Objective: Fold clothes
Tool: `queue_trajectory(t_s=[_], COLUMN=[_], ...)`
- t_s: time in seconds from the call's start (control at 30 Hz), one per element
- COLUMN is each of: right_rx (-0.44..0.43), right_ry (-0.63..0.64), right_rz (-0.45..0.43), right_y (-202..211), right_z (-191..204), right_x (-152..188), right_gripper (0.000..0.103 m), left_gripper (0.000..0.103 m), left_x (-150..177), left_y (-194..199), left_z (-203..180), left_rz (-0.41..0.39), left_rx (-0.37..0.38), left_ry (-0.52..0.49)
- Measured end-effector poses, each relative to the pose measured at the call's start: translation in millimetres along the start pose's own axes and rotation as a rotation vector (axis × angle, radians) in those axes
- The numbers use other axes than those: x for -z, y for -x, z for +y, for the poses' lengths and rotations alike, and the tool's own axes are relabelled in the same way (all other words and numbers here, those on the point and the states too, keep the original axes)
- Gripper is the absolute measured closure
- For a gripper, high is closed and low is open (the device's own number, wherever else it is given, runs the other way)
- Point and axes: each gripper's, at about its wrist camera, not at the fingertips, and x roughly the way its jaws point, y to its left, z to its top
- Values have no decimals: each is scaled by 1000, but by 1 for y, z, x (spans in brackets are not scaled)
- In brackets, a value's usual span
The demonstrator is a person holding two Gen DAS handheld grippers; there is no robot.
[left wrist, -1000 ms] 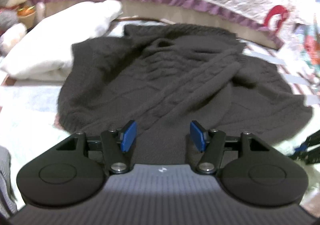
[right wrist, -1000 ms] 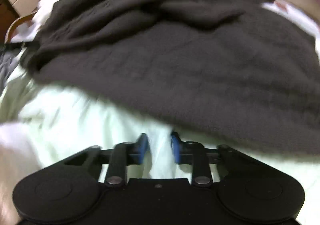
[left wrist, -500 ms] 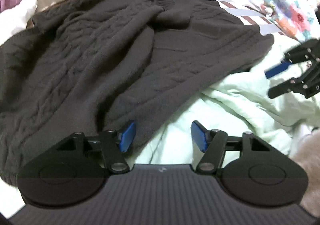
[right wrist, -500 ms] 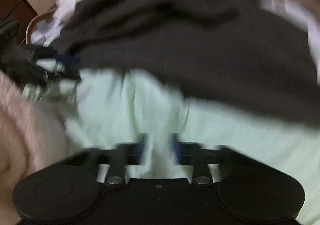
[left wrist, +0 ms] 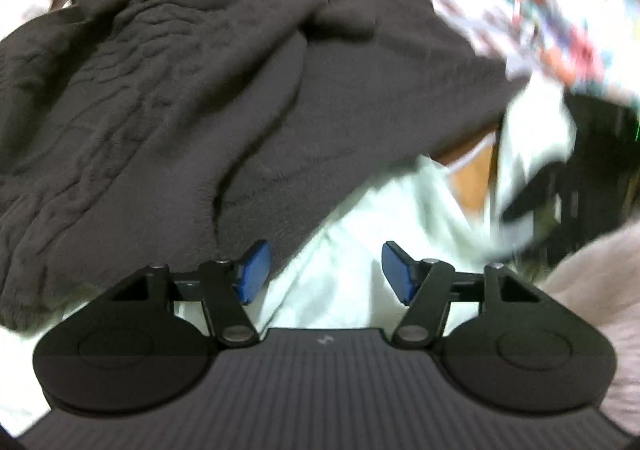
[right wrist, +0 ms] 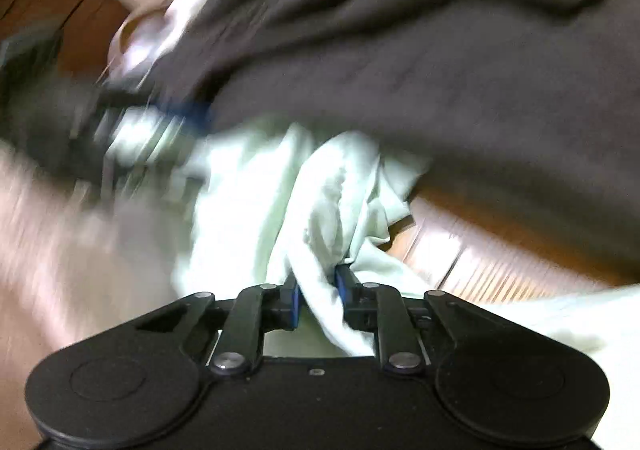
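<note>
Motion smear and cropped edges hide much of both wrist views.

The dark sweater (left wrist: 208,98) runs past the left edge of the left wrist view and covers part of the pale green cloth (left wrist: 360,250). At that view's right edge the right tongs (left wrist: 560,186) are a dark smear, jaws unreadable there. In the right wrist view the left tongs (right wrist: 120,122) blur into streaks, and the floral fabric (left wrist: 560,10) is indistinct.

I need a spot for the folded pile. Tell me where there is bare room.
Little bare room. The dark sweater and pale green cloth cover the middle; only a wooden strip shows right of the cloth. The right gripper is closing on that cloth.
</note>
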Motion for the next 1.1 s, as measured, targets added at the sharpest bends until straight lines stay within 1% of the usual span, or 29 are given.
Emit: queue_trajectory(t_s=[0.03,0.07,0.1,0.13,0.17,0.23,0.27,0.3,0.33,0.37,0.4,0.47,0.5,0.57,0.6,0.63,0.7,0.77,0.8,0.83,0.87,0.9,0.97,1.0,1.03,1.07,1.1], right_rx=[-45,-56,-36,-11,17,79,129,198,302,400,489,631,671,719,720,682,497,224,121,81,41,29,147,178,163,125,81], right_ry=[2,11,24,9,-34,-139,-187,-232,-268,-300,-333,-389,-411,-449,-455,-440,-381,-333,-297,-246,-195,-147,-72,-49,-30,-20,-6], right_rz=[62,90,85,57,-1,-181,-263,-339,-395,-426,-444,-446,-438,-428,-423,-430,-462,-437,-401,-360,-319,-269,-151,-144,-183,-201,-182], right_y=[-1,1,6,14,25,60,79,97,115,131,144,163,168,171,169,165,153,131,116,98,81,62,20,7,-1,-8,-18], right_z=[2,5,7,6,1,-12,-19,-26,-32,-39,-47,-67,-77,-94,-96,-93,-79,-59,-46,-32,-18,-4,14,19,23,27,30], right_x=[10,18,24,26,27,33,39,46,54,62,71,86,91,97,96,91,74,46,30,13,-4,-20,-48,-53,-57,-61,-65], right_gripper=[84,85,86,87,88,71,52,48,48,48,48,48,48,48,48,47,47,47,49,49,49,46,42,34,31,32,33], left_gripper=[42,42,42,42,42,42,42,42,41,41,41,41,41,41,41,42,42,43,43,44,44,44,44,44,44,44,44], left_x=[-2,-5,-7,-9,-11,-12,-10,-7,-3,1,4,6,5,4,3,2,-1,-4,-6,-8,-9,-10,-13,-14,-15,-16,-17], left_y=[3,7,9,4,0,-14,-20,-26,-30,-33,-36,-36,-35,-29,-25,-22,-13,-5,-2,0,2,4,10,14,18,22,26], left_z=[2,5,6,5,3,-4,-7,-9,-12,-14,-17,-16,-15,-10,-7,-4,3,13,18,21,24,26,31,32,34,36,38], left_rz=[-26,-52,-74,-74,-72,-46,-19,7,28,40,51,58,59,53,49,43,0,-42,-61,-76,-92,-107,-142,-161,-180,-194,-209], left_rx=[0,-1,-2,-11,-23,-66,-70,-66,-62,-70,-77,-78,-69,-61,-61,-68,-99,-119,-124,-124,-124,-124,-123,-122,-122,-124,-128], left_ry=[10,21,28,19,7,-38,-59,-75,-92,-109,-124,-119,-103,-74,-55,-41,-8,40,68,85,101,118,144,154,164,170,175])
